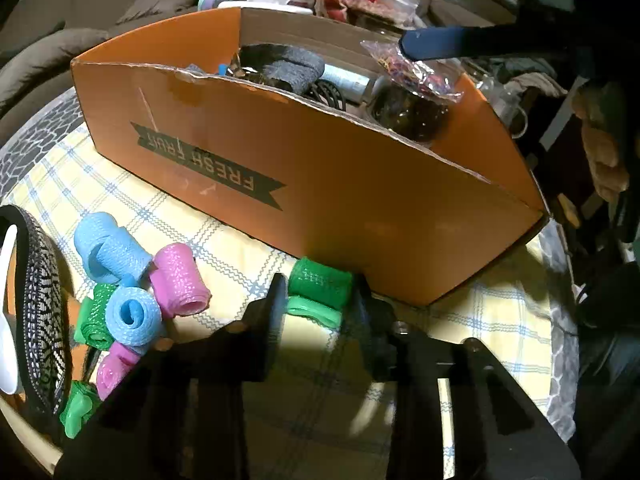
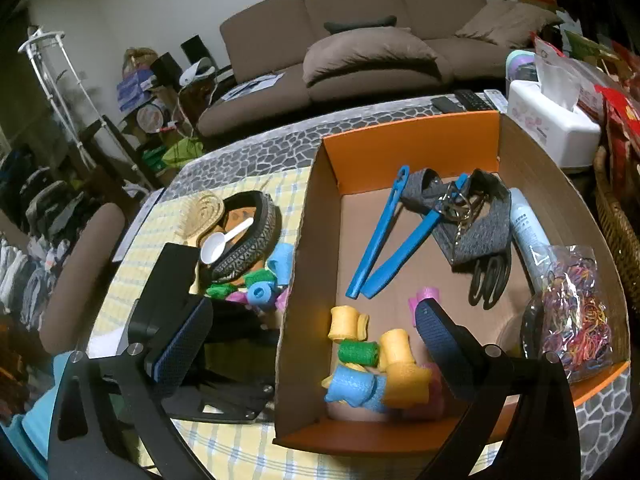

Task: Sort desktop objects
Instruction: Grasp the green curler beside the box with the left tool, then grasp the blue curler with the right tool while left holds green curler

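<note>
My left gripper point(image 1: 320, 298) is shut on a green hair roller point(image 1: 320, 282) and holds it just above the tablecloth, close to the orange cardboard box's point(image 1: 360, 216) outer wall. Blue, pink and green rollers point(image 1: 132, 300) lie in a pile to its left. My right gripper point(image 2: 304, 344) is open and empty, hovering over the near left corner of the box point(image 2: 416, 136). Inside the box lie yellow, green, blue and pink rollers point(image 2: 376, 364), blue tongs point(image 2: 384, 240), a grey band with keys point(image 2: 464, 216), a spray bottle point(image 2: 528, 232) and a bag of rubber bands point(image 2: 576, 316).
A patterned headband point(image 2: 252, 244), a white scoop point(image 2: 224, 240) and a wooden brush point(image 2: 200, 208) lie left of the box on the checked cloth point(image 1: 224, 248). A tissue box point(image 2: 552, 124), snack packets and a wicker basket point(image 2: 616, 216) stand to the right. A brown sofa is behind.
</note>
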Available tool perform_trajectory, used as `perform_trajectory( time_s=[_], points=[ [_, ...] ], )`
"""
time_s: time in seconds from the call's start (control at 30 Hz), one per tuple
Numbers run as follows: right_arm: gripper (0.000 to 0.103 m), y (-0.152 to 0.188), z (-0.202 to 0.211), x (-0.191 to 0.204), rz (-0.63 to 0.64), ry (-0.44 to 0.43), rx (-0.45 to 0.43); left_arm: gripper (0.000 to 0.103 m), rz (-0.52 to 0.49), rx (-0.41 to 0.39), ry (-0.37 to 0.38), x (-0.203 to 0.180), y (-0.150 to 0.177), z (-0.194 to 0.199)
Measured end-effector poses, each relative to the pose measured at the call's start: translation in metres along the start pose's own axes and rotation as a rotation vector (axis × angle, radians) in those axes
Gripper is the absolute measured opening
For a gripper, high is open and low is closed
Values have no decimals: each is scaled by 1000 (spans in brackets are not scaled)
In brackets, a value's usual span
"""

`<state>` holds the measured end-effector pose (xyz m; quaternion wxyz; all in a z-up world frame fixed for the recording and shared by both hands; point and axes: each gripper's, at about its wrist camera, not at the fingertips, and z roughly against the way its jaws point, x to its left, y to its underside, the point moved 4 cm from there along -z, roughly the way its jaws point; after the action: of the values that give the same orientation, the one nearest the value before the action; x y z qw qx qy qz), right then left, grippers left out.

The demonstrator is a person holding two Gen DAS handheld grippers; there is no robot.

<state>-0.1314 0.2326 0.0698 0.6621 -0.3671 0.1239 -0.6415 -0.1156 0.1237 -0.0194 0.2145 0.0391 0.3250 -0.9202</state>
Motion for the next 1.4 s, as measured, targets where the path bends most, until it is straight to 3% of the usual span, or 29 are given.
perform_trajectory(
  time_s=[0.3,0.5,0.6,0.8,1.1,1.4],
  points=[
    [102,-5,2,7,-13,-26,-12,29,46,-4,-64,-3,5,22],
    [102,-12,5,25,-45,-115,-32,29,180,-114,-135,0,13,92],
    [102,-14,3,38,-38,-133,-39,29,234,-163,-209,-3,21,127],
    [79,-11,-13,61,-26,-141,-22,29,348,-235,-331,-5,41,175],
    [44,2,-61,91,50,-96,74,29,467,-312,-354,9,70,202],
    [42,13,-112,96,88,19,149,29,526,-338,-330,26,85,209]
  ],
)
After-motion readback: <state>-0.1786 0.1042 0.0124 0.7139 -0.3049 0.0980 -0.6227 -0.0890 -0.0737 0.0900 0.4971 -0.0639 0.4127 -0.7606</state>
